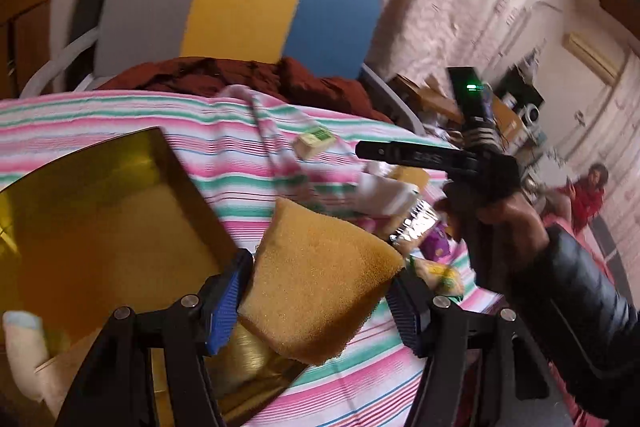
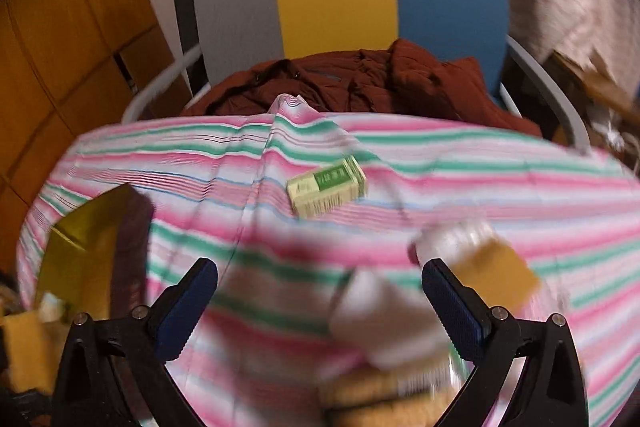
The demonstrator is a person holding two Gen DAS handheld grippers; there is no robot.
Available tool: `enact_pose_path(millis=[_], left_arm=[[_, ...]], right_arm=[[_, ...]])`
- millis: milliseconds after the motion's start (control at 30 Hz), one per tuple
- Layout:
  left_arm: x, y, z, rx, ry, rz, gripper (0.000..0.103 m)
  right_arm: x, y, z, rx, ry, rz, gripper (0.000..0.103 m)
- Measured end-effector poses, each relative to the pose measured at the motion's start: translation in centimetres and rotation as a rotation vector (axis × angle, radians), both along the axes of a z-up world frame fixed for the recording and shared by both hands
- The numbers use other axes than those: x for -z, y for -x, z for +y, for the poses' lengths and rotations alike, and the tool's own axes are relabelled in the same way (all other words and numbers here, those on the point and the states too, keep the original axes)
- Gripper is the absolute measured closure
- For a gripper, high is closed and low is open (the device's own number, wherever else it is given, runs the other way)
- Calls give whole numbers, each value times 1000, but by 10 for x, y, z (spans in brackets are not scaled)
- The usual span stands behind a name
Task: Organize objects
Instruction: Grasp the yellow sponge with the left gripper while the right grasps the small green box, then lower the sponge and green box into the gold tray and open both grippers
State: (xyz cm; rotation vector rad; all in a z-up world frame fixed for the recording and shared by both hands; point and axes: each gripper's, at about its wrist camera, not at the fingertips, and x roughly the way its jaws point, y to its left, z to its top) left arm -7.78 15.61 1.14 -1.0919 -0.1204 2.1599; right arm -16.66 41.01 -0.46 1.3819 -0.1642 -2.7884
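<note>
My left gripper [image 1: 320, 291] is clamped on the sponge [image 1: 320, 279], held just right of the gold box [image 1: 100, 219], likely its home. My right gripper [image 2: 320, 307] stands apart, empty, above blurred clutter; the carton [image 2: 326, 187] lies ahead.

motion-blurred white bottle [image 2: 384, 323] and yellow-labelled item [image 2: 494, 273] between the right claw's fingers [image 2: 320, 307], contents unreadable
</note>
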Motion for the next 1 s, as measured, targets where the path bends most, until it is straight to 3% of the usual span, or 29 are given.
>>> enact_pose_path(millis=[300, 467, 533, 567, 767, 1000], left_arm=[[6, 27, -56, -145, -33, -50, 37], [15, 37, -61, -167, -34, -74, 37], [18, 38, -60, -166, -32, -82, 37], [19, 38, -59, -164, -30, -86, 37], [19, 35, -63, -171, -30, -84, 37], [4, 39, -90, -250, -17, -26, 36]], right_arm=[[37, 87, -6, -99, -172, -142, 0], [52, 111, -4, -121, -189, -196, 0], [56, 117, -1, -124, -132, -215, 4], [58, 118, -1, -133, -107, -223, 26], [49, 98, -9, -140, -119, -191, 28], [-1, 50, -33, -164, -47, -68, 28]])
